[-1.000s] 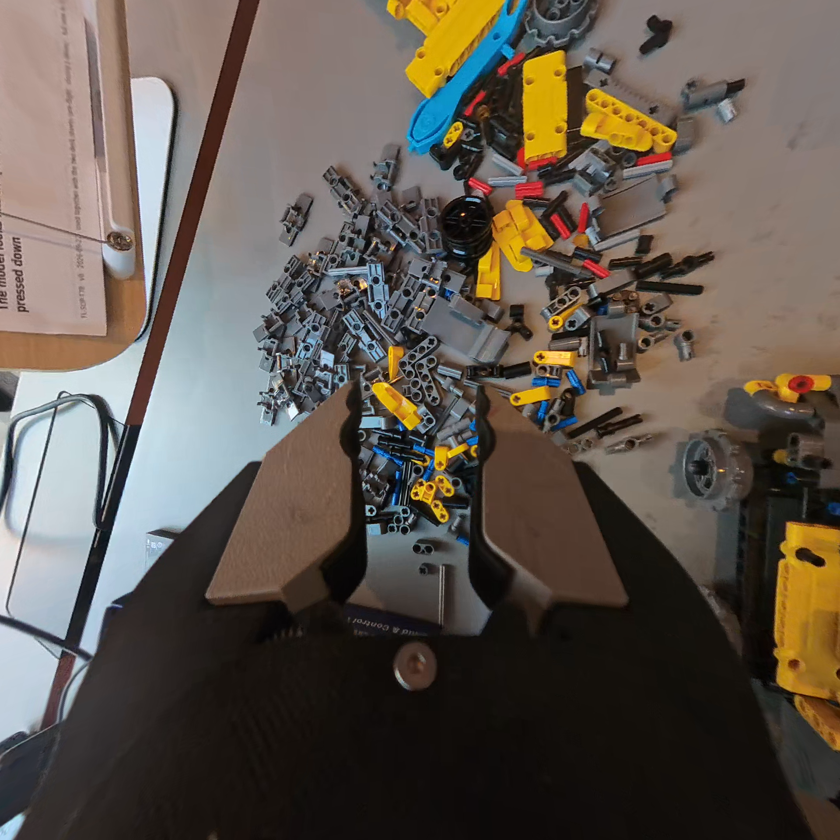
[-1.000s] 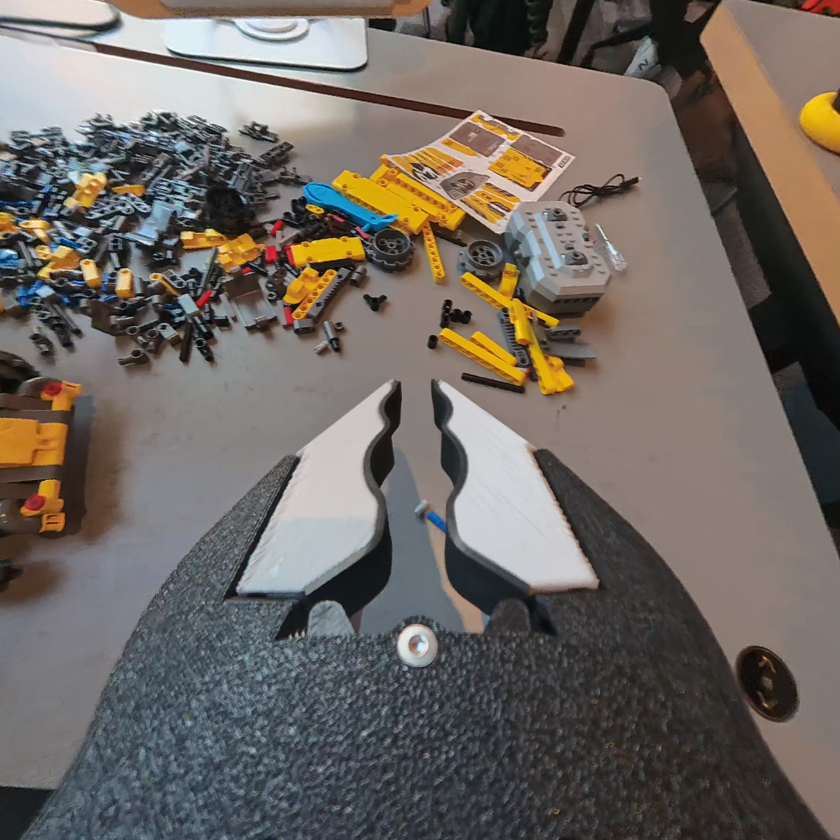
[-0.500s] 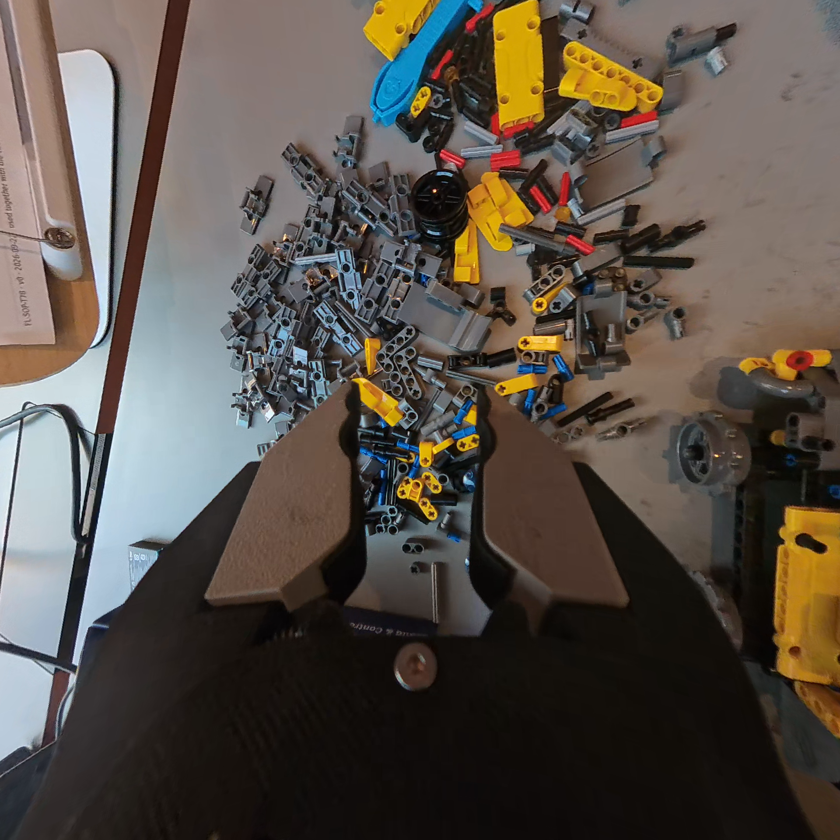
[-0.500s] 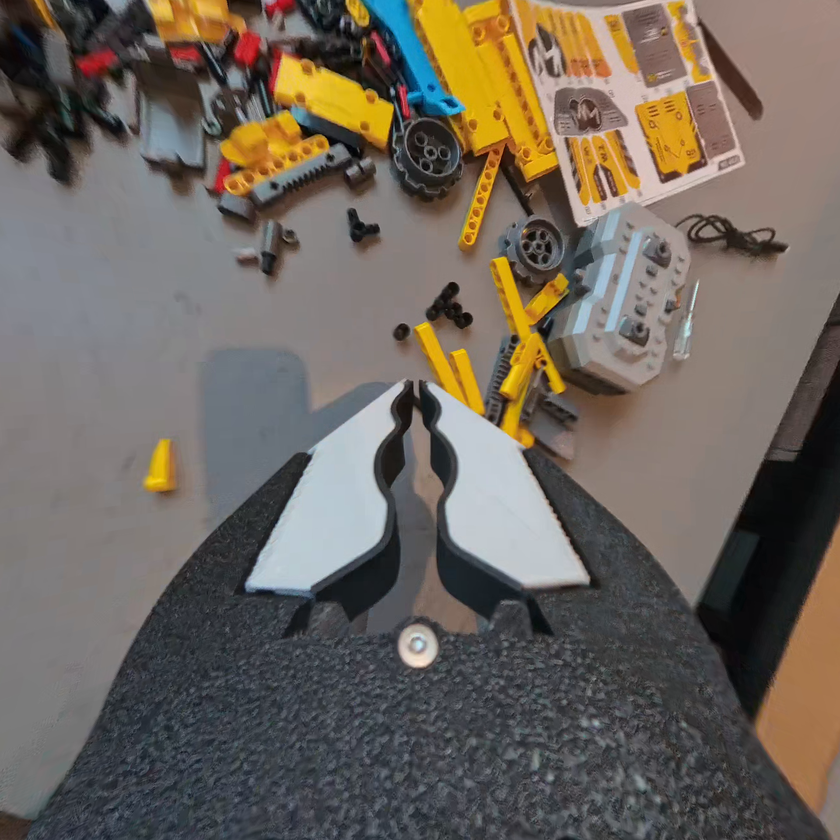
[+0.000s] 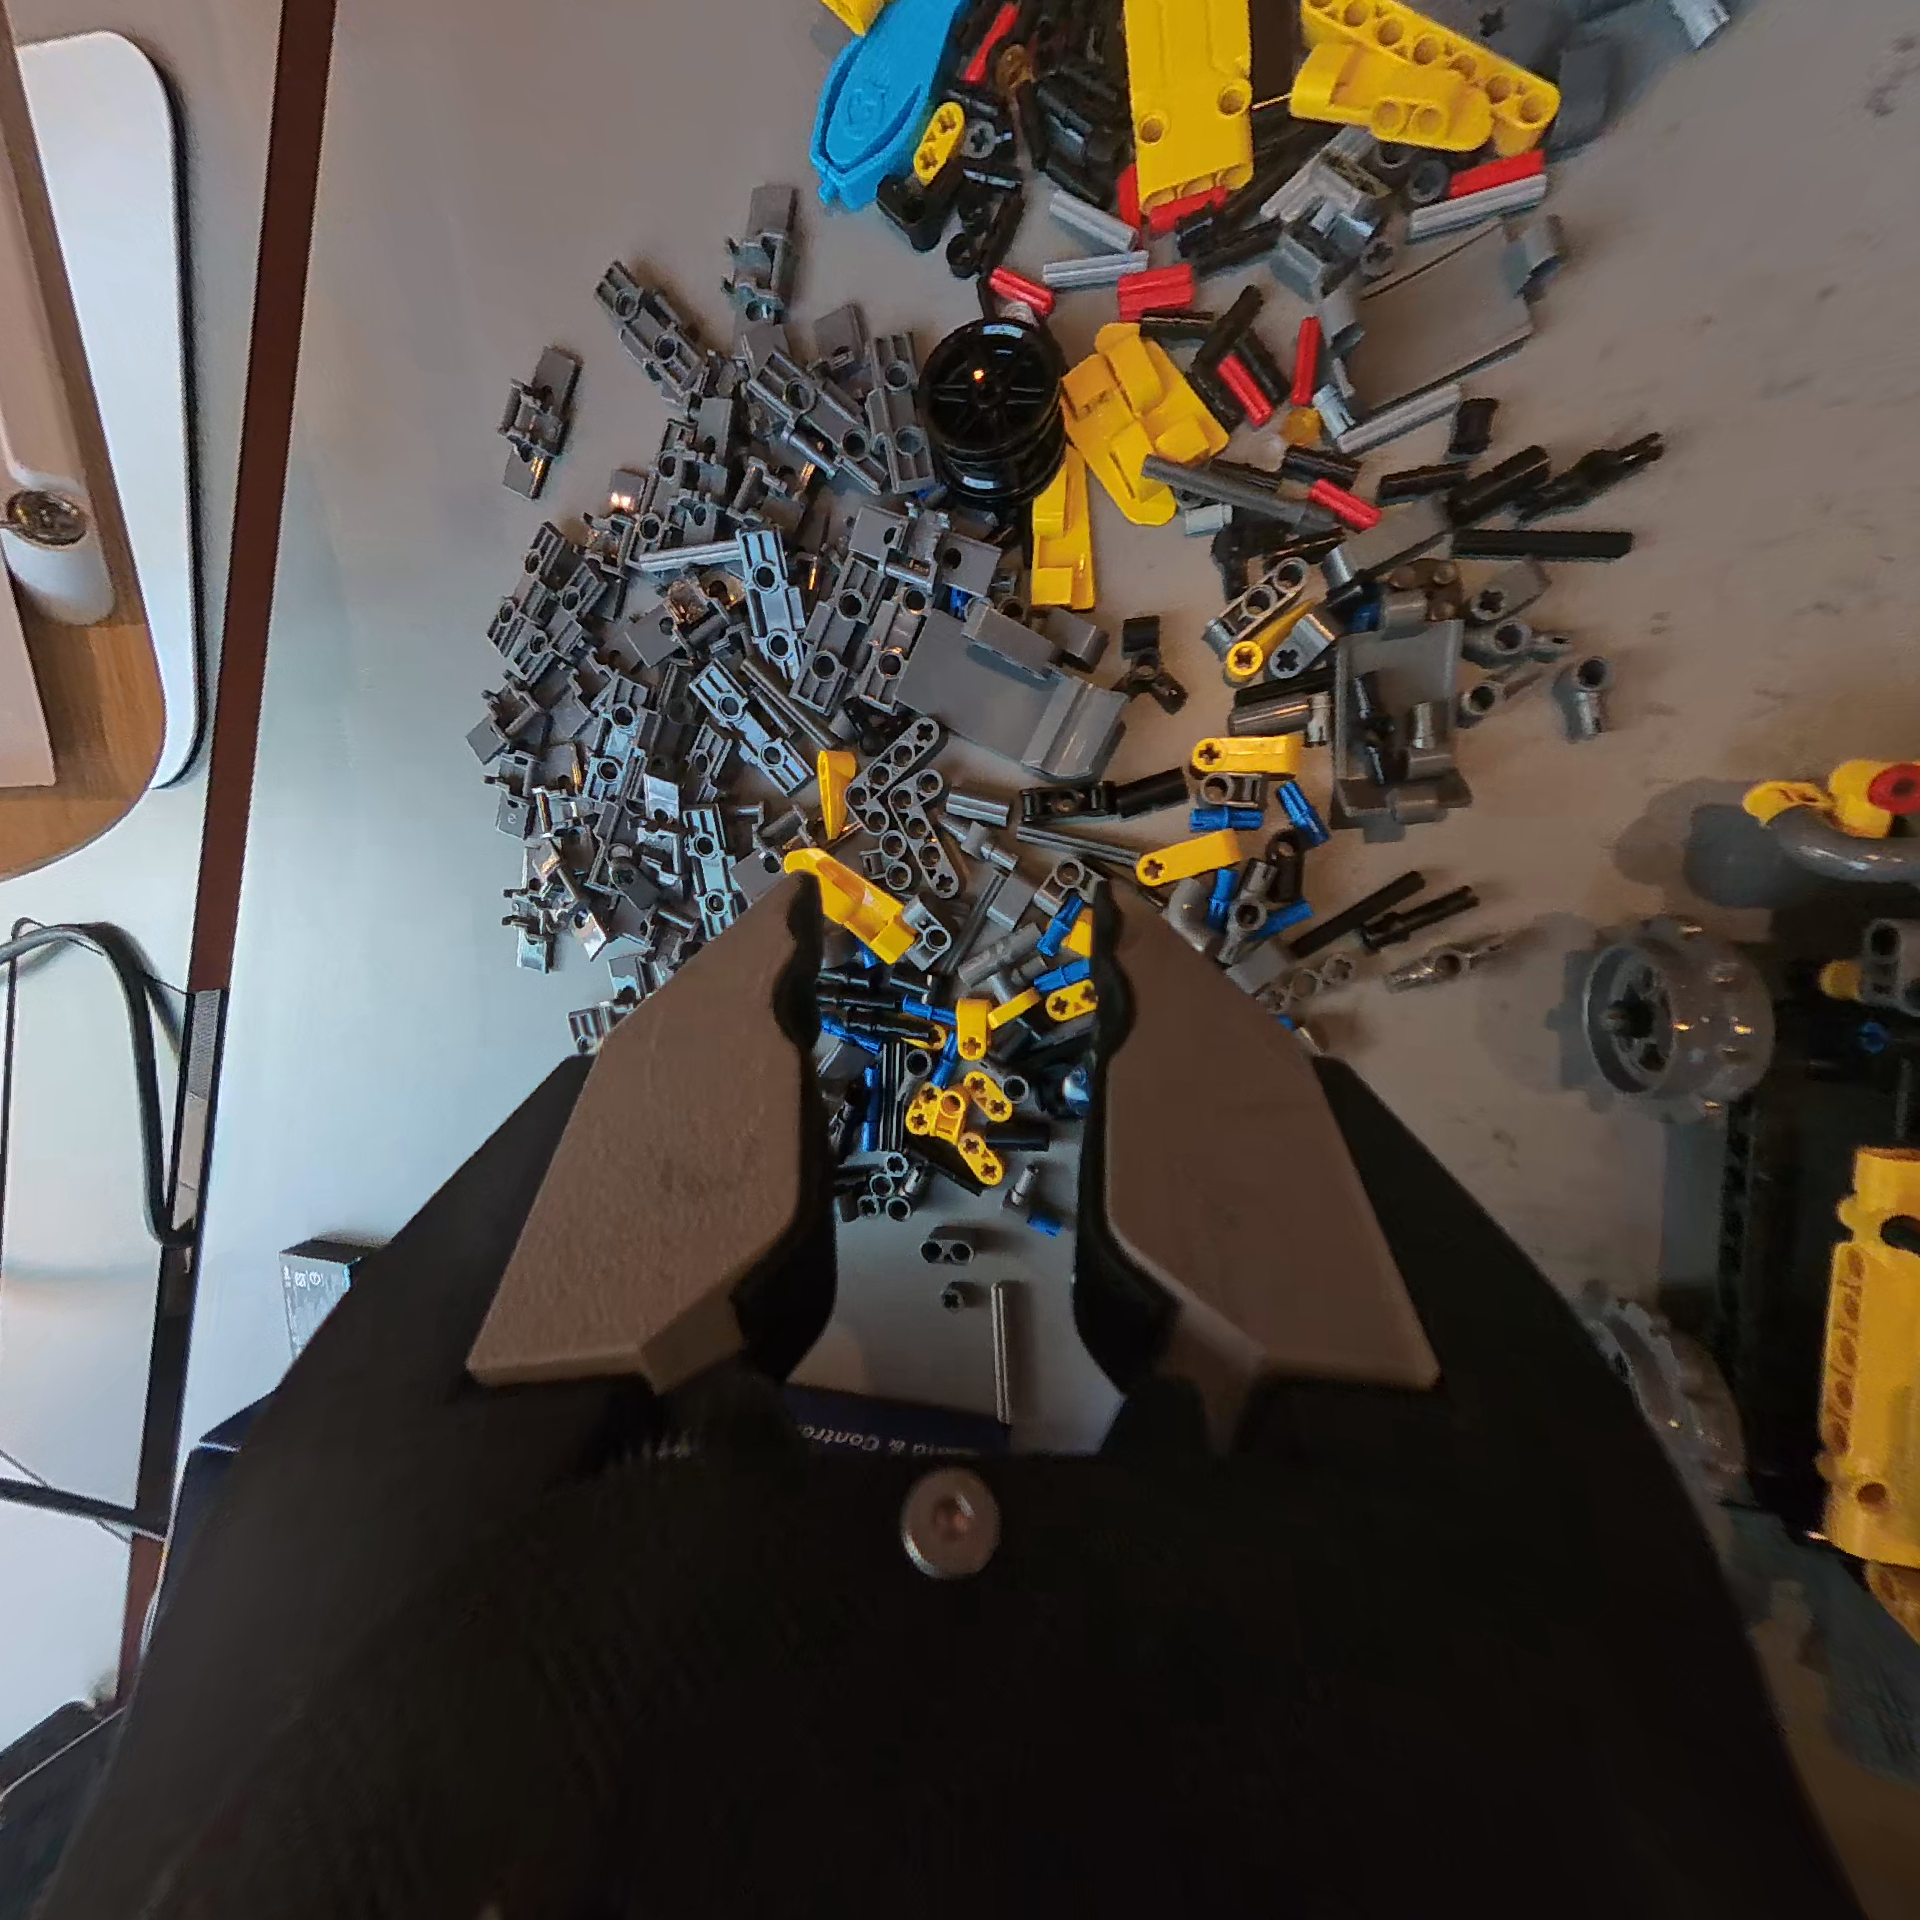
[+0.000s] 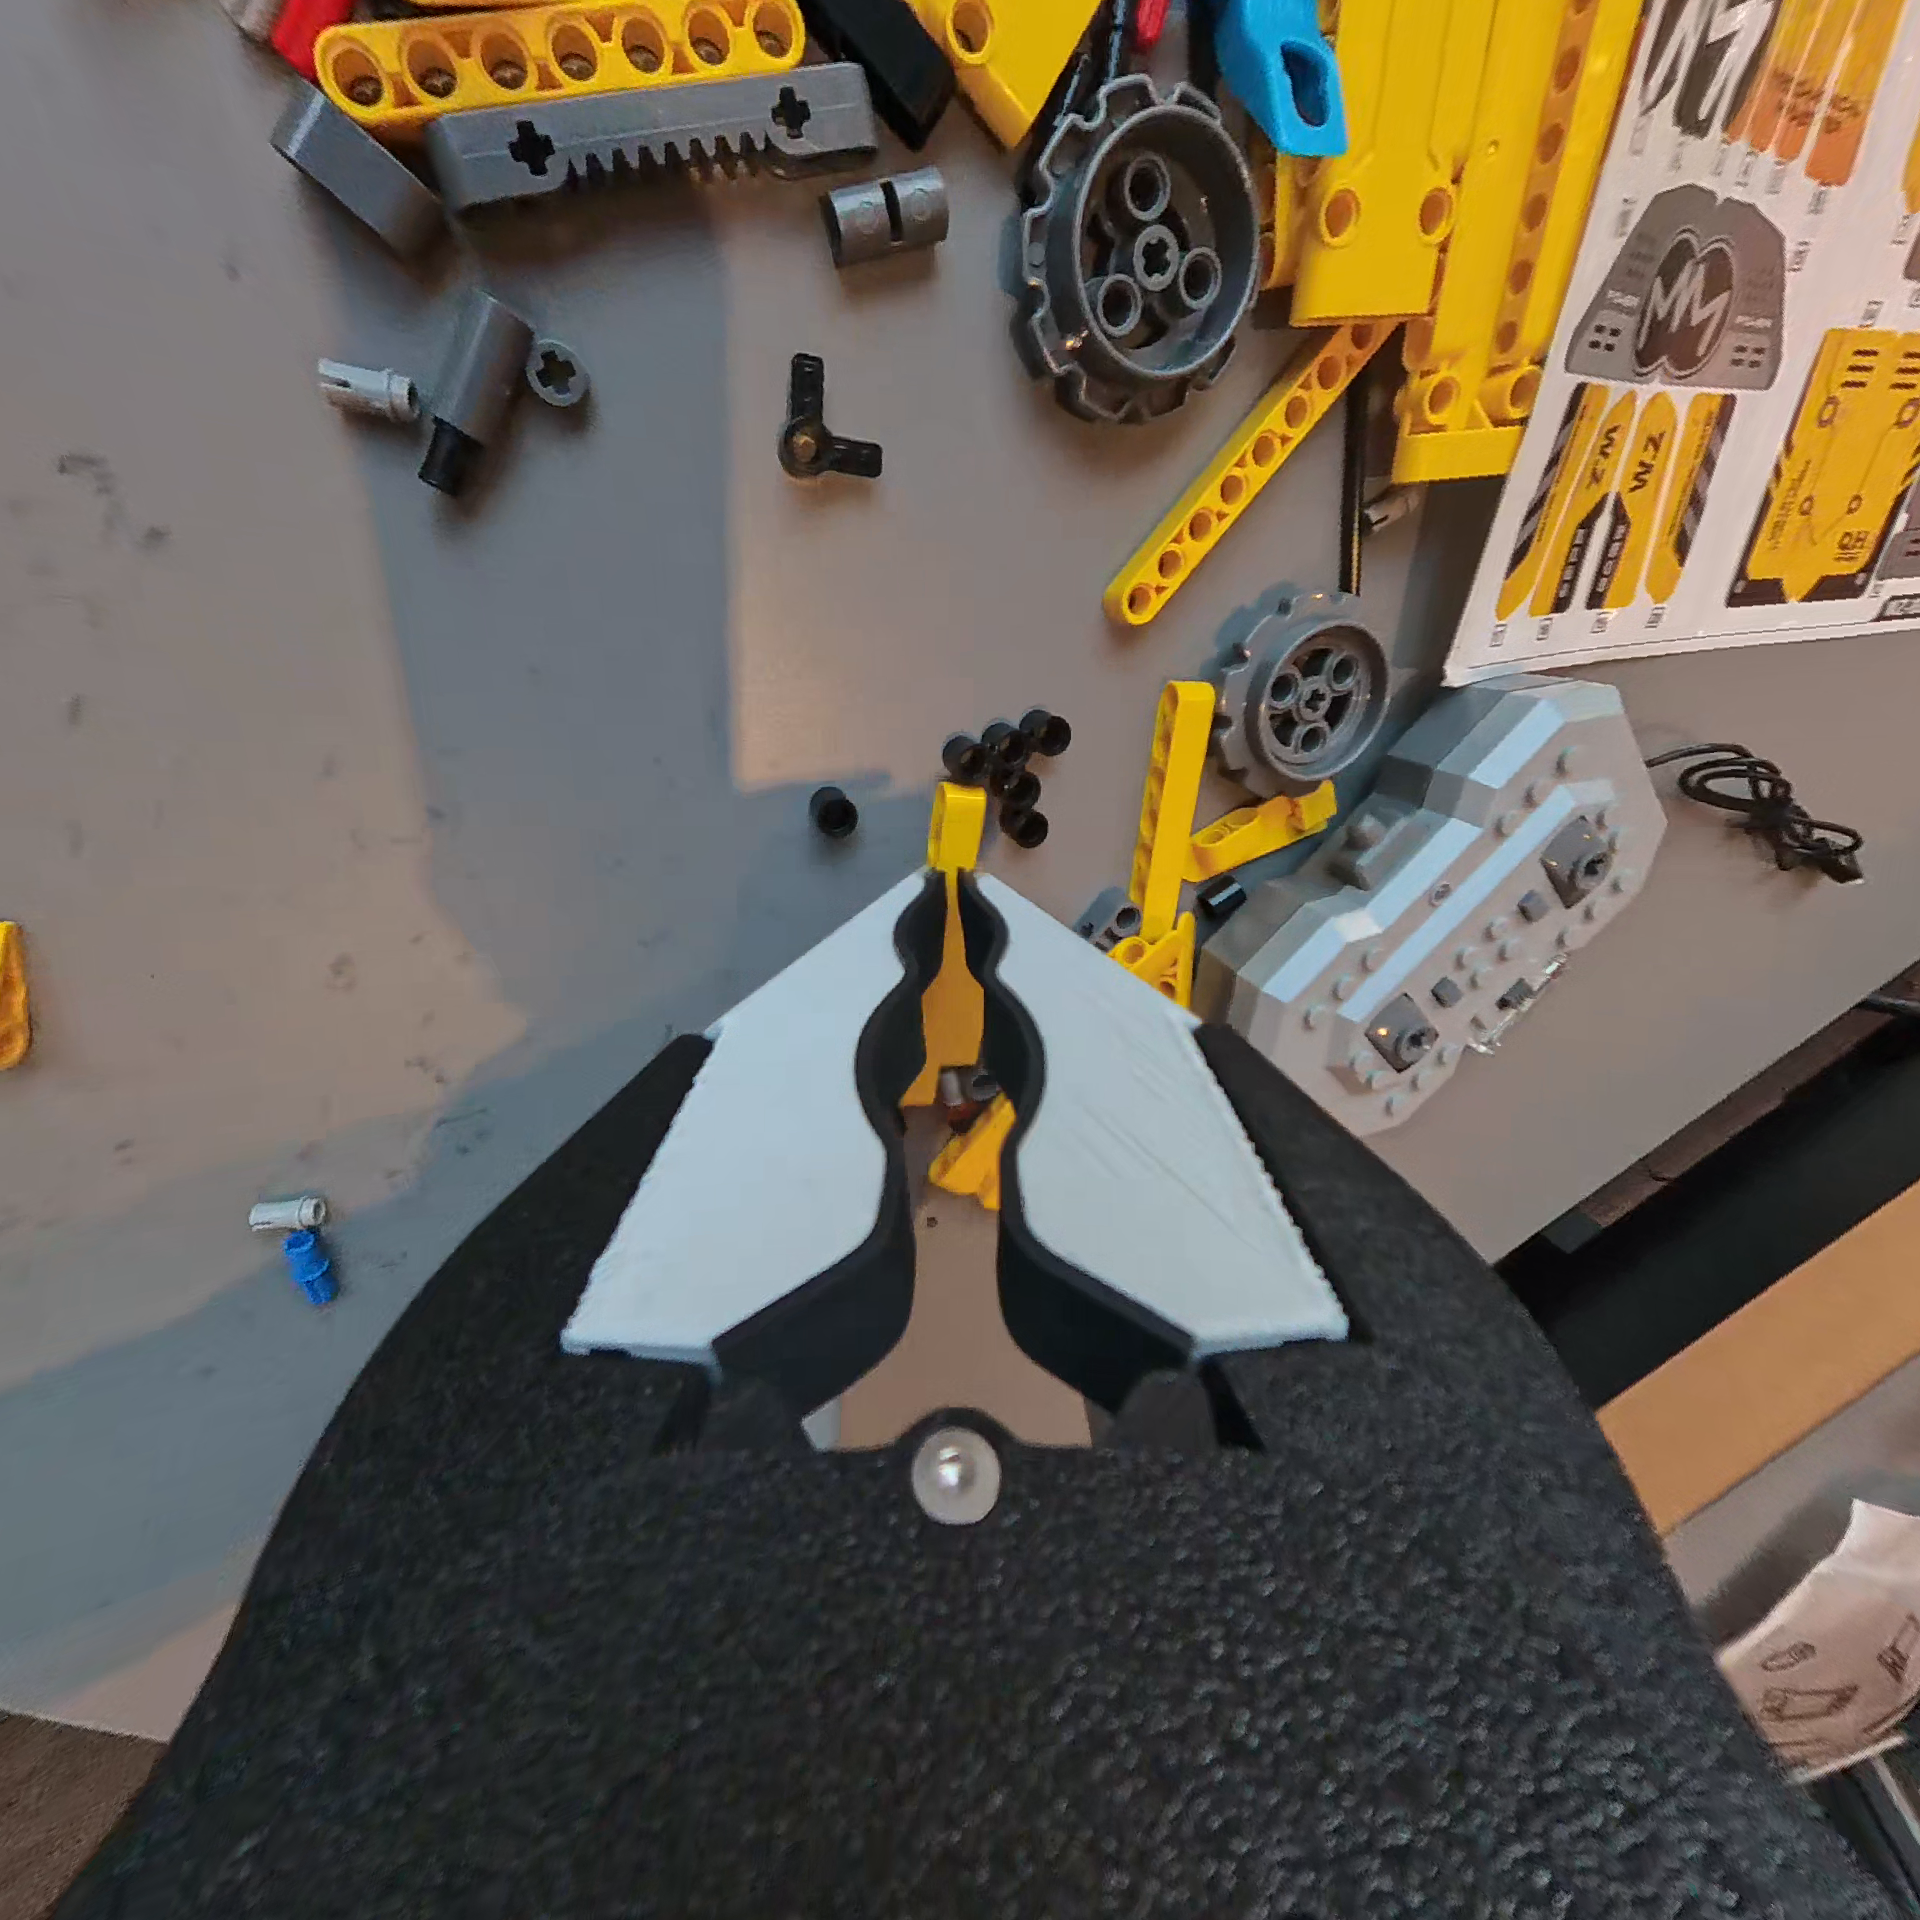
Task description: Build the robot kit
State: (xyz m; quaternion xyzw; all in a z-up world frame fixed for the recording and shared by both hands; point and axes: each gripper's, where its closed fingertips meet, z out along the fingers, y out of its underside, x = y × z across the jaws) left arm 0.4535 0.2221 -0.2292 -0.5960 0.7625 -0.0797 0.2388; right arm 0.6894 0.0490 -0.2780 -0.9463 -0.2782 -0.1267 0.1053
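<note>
My left gripper (image 5: 951,902) is open and empty. It hovers over a heap of small building-toy pieces on the grey table (image 5: 468,312). A yellow curved piece (image 5: 860,900) lies by its left fingertip. Blue and black pins and small yellow connectors (image 5: 956,1120) lie between the fingers. My right gripper (image 6: 951,881) is shut on a yellow beam (image 6: 958,831). The beam runs between the fingers and its end sticks out past the tips, beside a cluster of black bushes (image 6: 1006,750).
A grey hub block (image 6: 1434,935), two grey sprocket wheels (image 6: 1138,249) (image 6: 1304,696), a sticker sheet (image 6: 1714,312) and the table edge lie right of my right gripper. A partly built yellow and grey model (image 5: 1870,1299) stands right of my left gripper. A black wheel (image 5: 992,405) lies ahead. The grippers' ends are close to 30 centimetres from one another. My left gripper is the nearer one to the yellow curved piece (image 5: 860,900): about 6 centimetres, against 30 centimetres.
My right gripper swung over to the yellow beams by the grey hub block, came down close and closed on one beam. My left gripper stayed open and drifted slightly over the heap.
</note>
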